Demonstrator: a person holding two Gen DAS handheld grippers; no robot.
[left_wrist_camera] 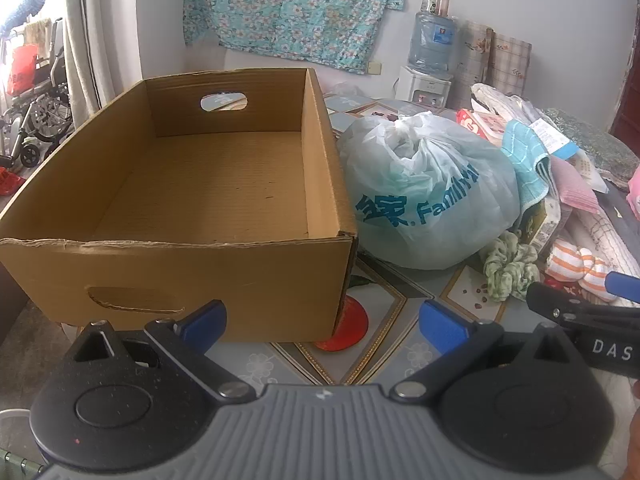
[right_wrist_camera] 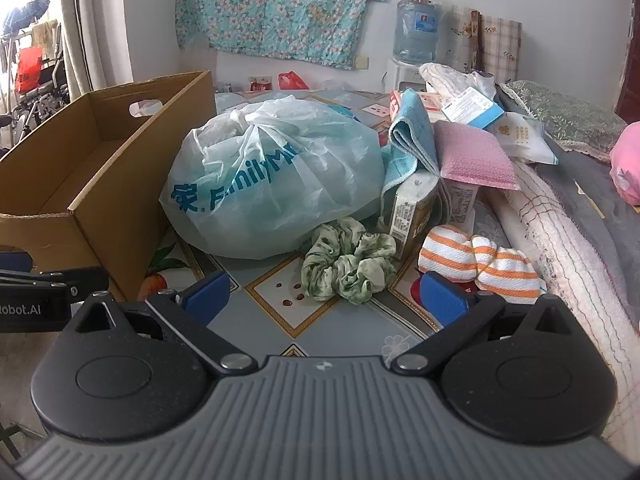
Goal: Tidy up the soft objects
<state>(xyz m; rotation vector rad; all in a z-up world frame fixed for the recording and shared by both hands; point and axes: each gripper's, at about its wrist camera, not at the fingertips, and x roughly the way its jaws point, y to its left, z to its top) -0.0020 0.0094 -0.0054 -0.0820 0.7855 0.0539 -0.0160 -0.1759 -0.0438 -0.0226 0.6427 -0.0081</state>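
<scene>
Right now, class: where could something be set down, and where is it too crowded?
Free: the box floor, and the tablecloth patch between box, bag and scrunchie. Crowded: right of the bag, where towel, pink pad, packets and striped socks pile up.

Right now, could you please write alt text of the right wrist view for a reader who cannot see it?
The right gripper, jaws open and empty, faces a green scrunchie on a patterned table. Behind it lies a tied pale plastic bag, with an open cardboard box to its left and orange-striped socks to the right.
</scene>
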